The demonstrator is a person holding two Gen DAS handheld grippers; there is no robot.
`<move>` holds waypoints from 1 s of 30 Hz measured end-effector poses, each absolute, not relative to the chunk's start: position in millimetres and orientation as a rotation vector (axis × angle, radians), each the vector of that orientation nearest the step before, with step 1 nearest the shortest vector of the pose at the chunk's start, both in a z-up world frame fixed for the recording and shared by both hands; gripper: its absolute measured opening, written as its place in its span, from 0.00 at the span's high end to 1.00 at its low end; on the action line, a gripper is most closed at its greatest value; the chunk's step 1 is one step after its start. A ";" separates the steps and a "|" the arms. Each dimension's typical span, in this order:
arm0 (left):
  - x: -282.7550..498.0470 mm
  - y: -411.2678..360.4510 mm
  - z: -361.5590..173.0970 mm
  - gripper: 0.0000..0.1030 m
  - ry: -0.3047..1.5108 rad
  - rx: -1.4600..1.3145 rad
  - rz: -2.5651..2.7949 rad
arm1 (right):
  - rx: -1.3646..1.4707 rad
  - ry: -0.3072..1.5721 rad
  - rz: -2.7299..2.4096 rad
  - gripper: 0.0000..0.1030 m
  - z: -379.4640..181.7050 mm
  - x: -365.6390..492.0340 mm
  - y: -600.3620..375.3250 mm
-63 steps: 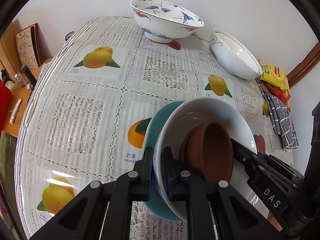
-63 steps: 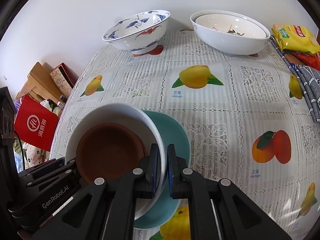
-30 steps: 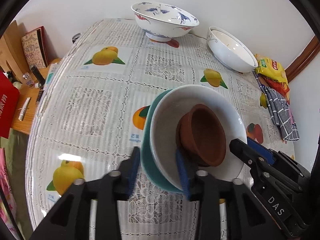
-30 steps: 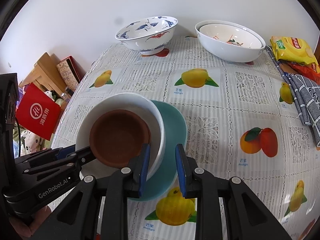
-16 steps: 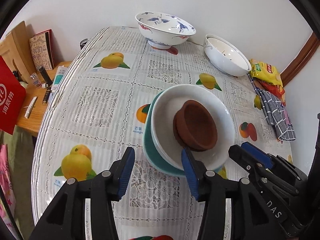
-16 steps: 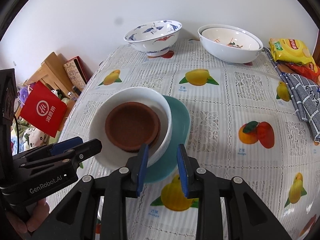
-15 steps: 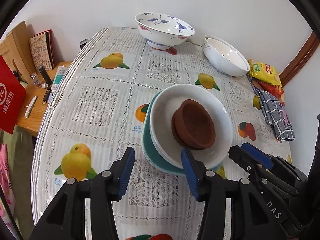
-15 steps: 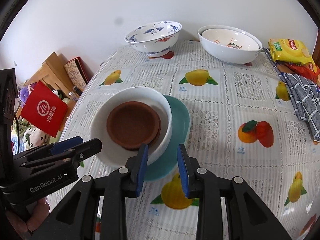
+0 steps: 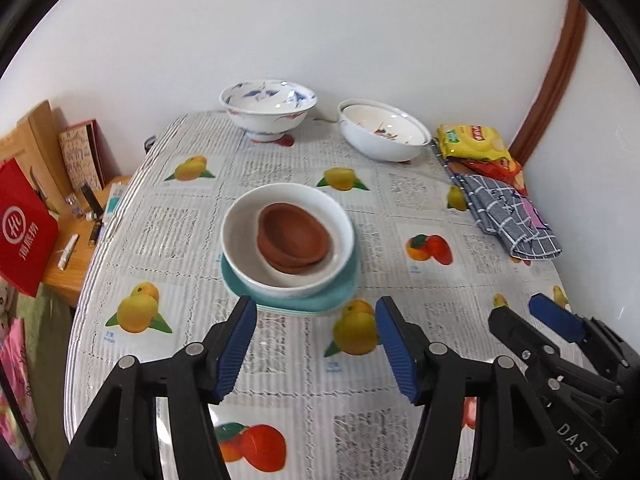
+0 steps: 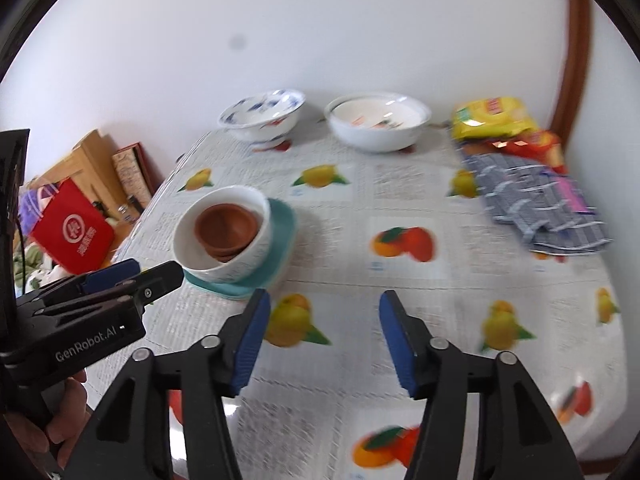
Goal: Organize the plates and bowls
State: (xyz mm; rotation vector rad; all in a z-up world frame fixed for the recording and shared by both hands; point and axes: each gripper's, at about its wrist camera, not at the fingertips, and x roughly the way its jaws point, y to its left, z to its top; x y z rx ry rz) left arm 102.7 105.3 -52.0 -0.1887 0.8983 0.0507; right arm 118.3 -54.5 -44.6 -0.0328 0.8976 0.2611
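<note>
- Stack sits mid-surface [image 9: 400, 392]: brown clay dishes [image 9: 294, 238] nested in a white bowl [image 9: 288, 240], which sits on a teal plate [image 9: 320, 300].
- Blue-patterned bowl [image 9: 267, 110] and wide white bowl [image 9: 382, 130] stand apart at the far edge near the wall; the white one looks to have a second bowl nested in it.
- Left hand-held gripper [image 9: 316, 344]: jaws opening, spread, nothing between them, short of the stack and clear of the plate edge.
- Right hand-held gripper [image 10: 322, 340]: jaws opening, spread, nothing between them, off to the stack's right.
- Handling, my read: all glazed ceramic or fired clay, so stiff, brittle and slick on the pads. The stack is likely heavy as a unit and the nested pieces can slide if tipped.
- Grip: pinch the rim wall, one pad inside and one outside. For the stack, take the white bowl's rim on opposite sides with both grippers and keep it level.
- Footed blue bowl: rim flares outward, so seat the pads deep or it may slip out.
- Plastic cloth on the surface looks glossy, so bowls may skid if nudged.
</note>
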 end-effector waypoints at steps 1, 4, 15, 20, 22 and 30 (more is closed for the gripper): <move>97.2 98.6 -48.8 0.38 0.885 -0.177 0.049 | -0.030 0.891 0.247 0.42 -40.5 112.6 -61.7; 81.6 80.4 -39.7 0.32 0.847 -0.147 0.053 | 0.003 0.887 0.221 0.41 -31.7 97.2 -84.5; 23.9 42.0 -10.0 0.15 0.742 -0.091 0.074 | 0.040 0.789 0.125 0.17 -5.7 32.1 -143.5; 3.7 34.8 -3.8 0.11 0.715 -0.070 0.094 | 0.038 0.769 0.114 0.11 0.5 12.0 -152.7; -0.4 33.4 -2.7 0.11 0.712 -0.067 0.095 | 0.041 0.765 0.115 0.11 1.7 7.4 -153.6; -13.8 29.1 1.9 0.10 0.693 -0.061 0.104 | 0.059 0.745 0.099 0.11 4.7 -7.6 -160.4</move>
